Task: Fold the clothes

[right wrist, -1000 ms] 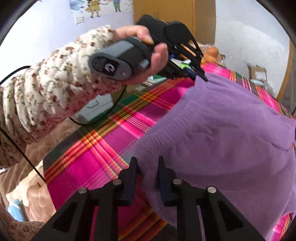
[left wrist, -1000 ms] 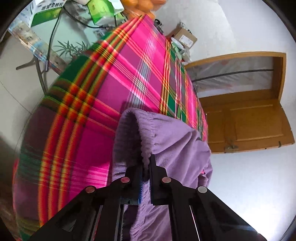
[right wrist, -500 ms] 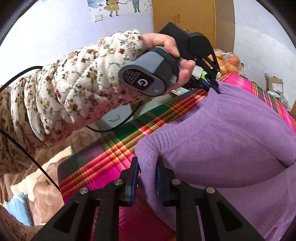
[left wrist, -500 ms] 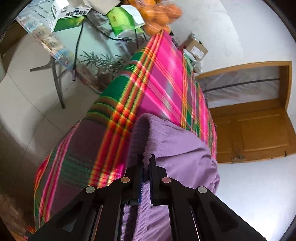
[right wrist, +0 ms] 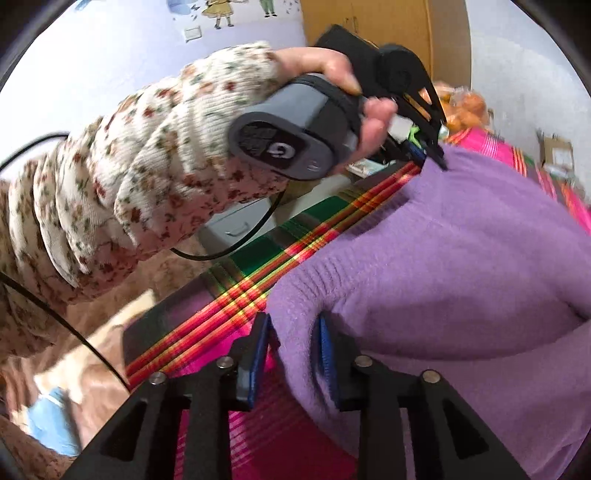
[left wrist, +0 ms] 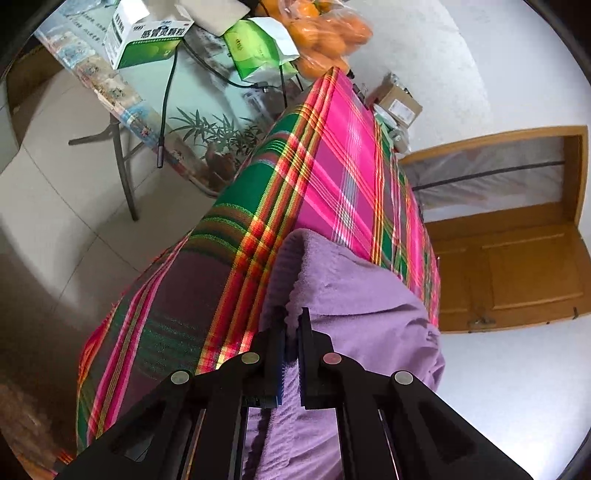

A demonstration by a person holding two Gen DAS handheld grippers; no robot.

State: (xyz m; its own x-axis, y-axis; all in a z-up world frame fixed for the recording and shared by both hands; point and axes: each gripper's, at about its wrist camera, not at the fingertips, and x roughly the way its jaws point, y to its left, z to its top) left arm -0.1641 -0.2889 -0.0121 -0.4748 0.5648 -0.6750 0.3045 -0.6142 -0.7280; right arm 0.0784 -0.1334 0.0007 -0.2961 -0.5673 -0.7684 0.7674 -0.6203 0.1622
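A purple knitted sweater (left wrist: 351, 295) (right wrist: 461, 258) lies on a table covered with a pink, green and red plaid cloth (left wrist: 332, 166) (right wrist: 314, 225). My left gripper (left wrist: 293, 314) is shut on the sweater's ribbed edge near the table's left side. The right wrist view shows it (right wrist: 432, 158) held by a hand in a floral sleeve (right wrist: 147, 166), pinching the sweater's far corner. My right gripper (right wrist: 291, 328) straddles a folded near corner of the sweater. Its jaws are opening, and the fabric sits loosely between the blue pads (right wrist: 258, 343).
A side table (left wrist: 147, 92) to the left carries green-and-white boxes (left wrist: 147, 33), a bag of oranges (left wrist: 325, 29) and cables. A cardboard box (left wrist: 399, 103) sits beyond the plaid table, a wooden door (left wrist: 517, 266) to the right. A grey drawer unit (right wrist: 236, 229) stands below the sleeve.
My right gripper's jaws have widened around the sweater corner. The left gripper, still clamped on the edge, has shifted toward the table's left side, so more side table and floor show.
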